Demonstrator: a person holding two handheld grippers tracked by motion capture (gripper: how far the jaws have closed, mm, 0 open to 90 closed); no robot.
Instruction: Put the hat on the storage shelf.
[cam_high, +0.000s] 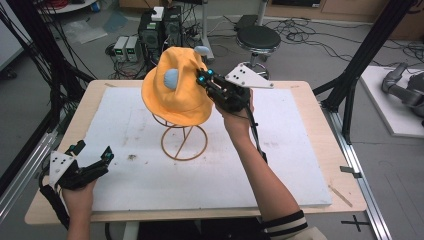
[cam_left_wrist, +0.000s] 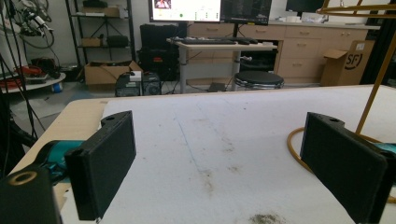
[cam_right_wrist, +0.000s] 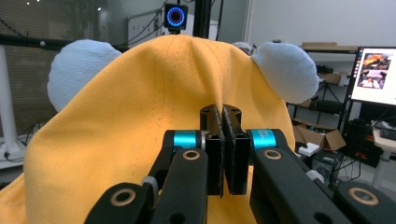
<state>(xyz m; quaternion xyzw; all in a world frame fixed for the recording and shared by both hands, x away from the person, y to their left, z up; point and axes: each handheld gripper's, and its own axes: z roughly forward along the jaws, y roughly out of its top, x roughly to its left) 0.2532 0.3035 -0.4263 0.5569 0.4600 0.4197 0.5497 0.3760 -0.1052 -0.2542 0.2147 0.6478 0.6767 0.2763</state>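
Observation:
A yellow bucket hat with two pale blue ears sits tilted over the top of a gold wire stand at the middle of the table. My right gripper comes in from the right at the hat's crown and is shut on a fold of its fabric. In the right gripper view the hat spreads behind the pressed-together jaws of the right gripper. My left gripper rests open at the front left, apart from the stand. In the left gripper view the left gripper holds nothing, and the stand rises at the right.
A white mat covers most of the wooden table. Behind the table stand a black stool and computer boxes among cables. Black frame posts rise at both sides.

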